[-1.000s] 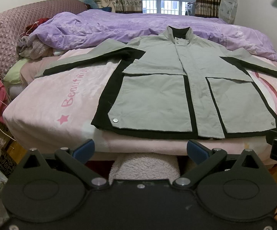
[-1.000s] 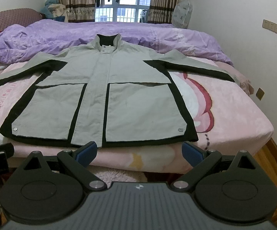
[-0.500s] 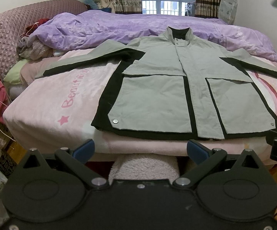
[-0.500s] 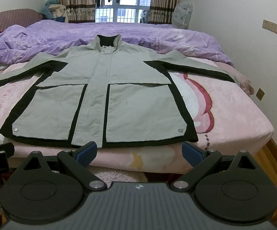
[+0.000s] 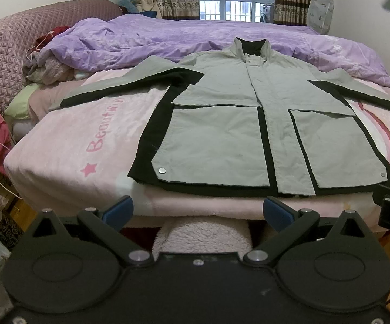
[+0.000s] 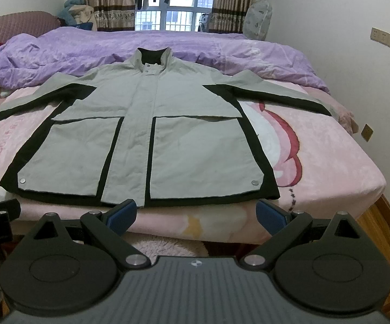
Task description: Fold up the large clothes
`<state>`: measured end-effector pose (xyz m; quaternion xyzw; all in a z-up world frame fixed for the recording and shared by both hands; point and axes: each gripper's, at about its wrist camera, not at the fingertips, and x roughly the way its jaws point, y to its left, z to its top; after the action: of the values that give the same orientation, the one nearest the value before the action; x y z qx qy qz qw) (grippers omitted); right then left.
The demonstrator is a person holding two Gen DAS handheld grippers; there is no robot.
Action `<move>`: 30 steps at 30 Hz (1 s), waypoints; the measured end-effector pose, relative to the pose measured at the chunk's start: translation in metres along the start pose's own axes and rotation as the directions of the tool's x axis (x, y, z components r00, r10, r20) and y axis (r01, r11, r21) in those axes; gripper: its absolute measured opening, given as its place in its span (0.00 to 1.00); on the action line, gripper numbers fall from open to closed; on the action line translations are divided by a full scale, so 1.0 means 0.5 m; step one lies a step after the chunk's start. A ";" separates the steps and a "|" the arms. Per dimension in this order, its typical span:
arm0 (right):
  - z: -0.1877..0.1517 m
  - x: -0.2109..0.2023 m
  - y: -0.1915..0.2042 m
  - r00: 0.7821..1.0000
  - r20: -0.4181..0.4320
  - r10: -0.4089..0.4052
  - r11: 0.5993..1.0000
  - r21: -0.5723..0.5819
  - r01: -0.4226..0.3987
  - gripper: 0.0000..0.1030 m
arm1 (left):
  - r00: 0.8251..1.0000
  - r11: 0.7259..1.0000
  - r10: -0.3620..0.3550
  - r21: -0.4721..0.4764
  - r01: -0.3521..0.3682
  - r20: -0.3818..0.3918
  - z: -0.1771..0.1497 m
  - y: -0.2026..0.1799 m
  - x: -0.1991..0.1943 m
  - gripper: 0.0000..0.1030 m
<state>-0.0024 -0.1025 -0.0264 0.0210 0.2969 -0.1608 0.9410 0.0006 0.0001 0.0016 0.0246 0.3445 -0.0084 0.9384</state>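
Note:
A grey jacket with black panels (image 5: 249, 124) lies flat and face up on the pink bed sheet (image 5: 87, 145), sleeves spread to both sides, collar toward the window. It also shows in the right wrist view (image 6: 141, 140). My left gripper (image 5: 196, 213) is open and empty, in front of the bed's near edge below the jacket's hem. My right gripper (image 6: 196, 214) is open and empty, also just short of the hem. Neither touches the jacket.
A purple duvet (image 5: 168, 40) is bunched behind the jacket. A quilted headboard (image 5: 14, 43) and loose clothes stand at the left. A fluffy mat (image 5: 203, 232) lies on the floor under the bed edge. A wall (image 6: 357, 54) is close on the right.
Both grippers have drifted very slightly; the jacket sits a touch lower in the views. Nothing was taken hold of.

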 end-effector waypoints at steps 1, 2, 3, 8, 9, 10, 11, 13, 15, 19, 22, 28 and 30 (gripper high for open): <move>0.000 0.000 0.000 1.000 0.000 0.000 1.000 0.001 0.000 1.00 | 1.000 1.000 0.001 0.000 -0.001 0.000 0.000 0.000 0.000 1.00; 0.001 0.000 0.000 1.000 0.000 0.000 1.000 0.001 0.000 1.00 | 1.000 1.000 0.000 0.000 0.000 0.002 0.000 0.000 0.000 1.00; 0.000 0.000 0.000 1.000 -0.001 0.000 1.000 0.000 0.000 1.00 | 1.000 1.000 -0.001 0.001 0.001 0.002 0.000 -0.001 -0.001 1.00; 0.006 -0.001 0.003 1.000 -0.003 0.002 1.000 0.000 -0.002 1.00 | 1.000 1.000 -0.001 0.000 0.001 0.001 -0.001 -0.001 0.000 1.00; 0.005 -0.002 0.003 1.000 -0.004 0.002 1.000 0.000 -0.002 1.00 | 1.000 1.000 -0.001 0.000 0.001 0.002 -0.001 -0.001 -0.001 1.00; 0.005 -0.003 0.003 1.000 -0.004 0.002 1.000 0.001 -0.002 1.00 | 1.000 1.000 -0.001 0.000 0.001 0.002 0.000 -0.001 0.000 1.00; 0.005 -0.002 0.003 1.000 -0.004 0.002 1.000 0.001 -0.002 1.00 | 1.000 1.000 -0.002 0.001 0.002 0.002 -0.001 -0.001 0.000 1.00; 0.004 -0.002 0.002 1.000 -0.004 0.002 1.000 0.000 -0.002 1.00 | 1.000 1.000 -0.002 0.001 0.002 0.001 -0.001 -0.001 0.000 1.00; 0.004 -0.002 0.002 1.000 -0.004 0.003 1.000 0.000 -0.003 1.00 | 1.000 1.000 -0.003 0.002 0.003 0.001 -0.002 -0.002 0.001 1.00; 0.004 -0.002 0.002 1.000 -0.005 0.003 1.000 0.001 -0.003 1.00 | 1.000 1.000 -0.004 0.003 0.004 0.000 -0.002 -0.002 0.003 1.00; 0.002 0.000 0.003 1.000 -0.011 0.002 1.000 0.002 -0.002 1.00 | 1.000 1.000 -0.004 0.003 0.004 -0.003 -0.002 -0.003 0.006 1.00; 0.001 0.014 0.000 1.000 -0.026 0.010 1.000 0.006 -0.010 1.00 | 1.000 1.000 -0.006 0.001 0.006 -0.016 0.004 -0.002 0.017 1.00; 0.003 0.020 -0.001 0.999 -0.031 0.013 1.000 0.007 -0.012 1.00 | 1.000 1.000 -0.005 0.002 0.005 -0.018 0.006 -0.001 0.020 1.00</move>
<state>0.0061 -0.1063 -0.0307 0.0284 0.3106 -0.1556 0.9373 0.0101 -0.0008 -0.0026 0.0246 0.3532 -0.0110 0.9352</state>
